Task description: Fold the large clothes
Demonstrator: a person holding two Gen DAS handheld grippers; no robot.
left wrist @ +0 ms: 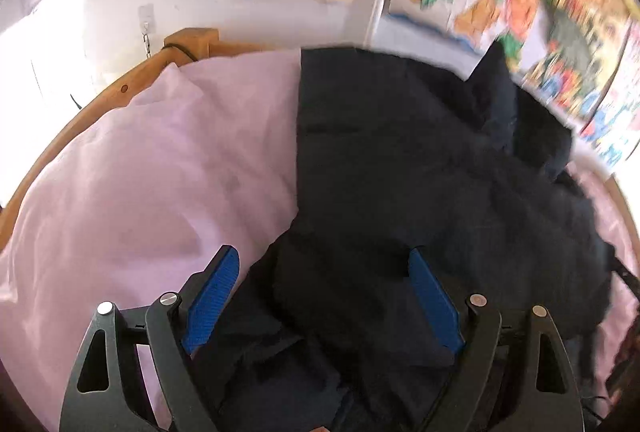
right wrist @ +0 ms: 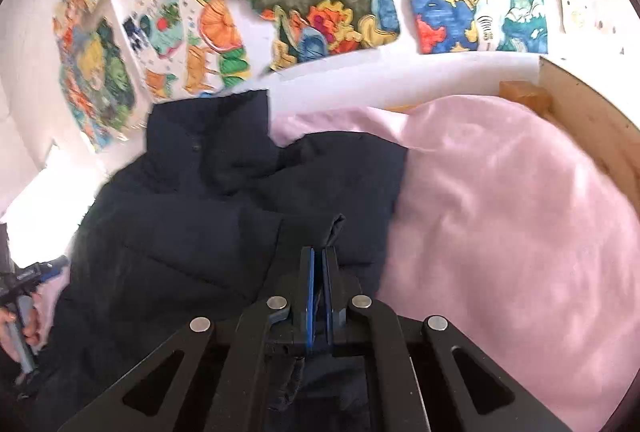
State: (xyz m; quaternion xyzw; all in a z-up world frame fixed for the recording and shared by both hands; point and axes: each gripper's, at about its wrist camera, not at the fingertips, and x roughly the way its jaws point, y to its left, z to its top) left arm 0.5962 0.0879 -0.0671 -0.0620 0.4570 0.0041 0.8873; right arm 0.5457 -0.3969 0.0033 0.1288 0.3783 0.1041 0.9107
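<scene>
Both grippers low-frame, bases cropped: left gripper [left wrist: 320, 296] spread; right gripper [right wrist: 319, 272] pinching jacket [right wrist: 192, 232] fold.

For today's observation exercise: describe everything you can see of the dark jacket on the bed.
The dark navy jacket is padded, with quilted seams, and lies rumpled on the pink sheet, its collar propped against the wall. The right tongs are shut on a fold of its fabric; the left tongs stand open over it.

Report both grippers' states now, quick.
Left gripper: open, above the dark jacket, gripping nothing.
Right gripper: shut on a fold of the dark jacket.
</scene>
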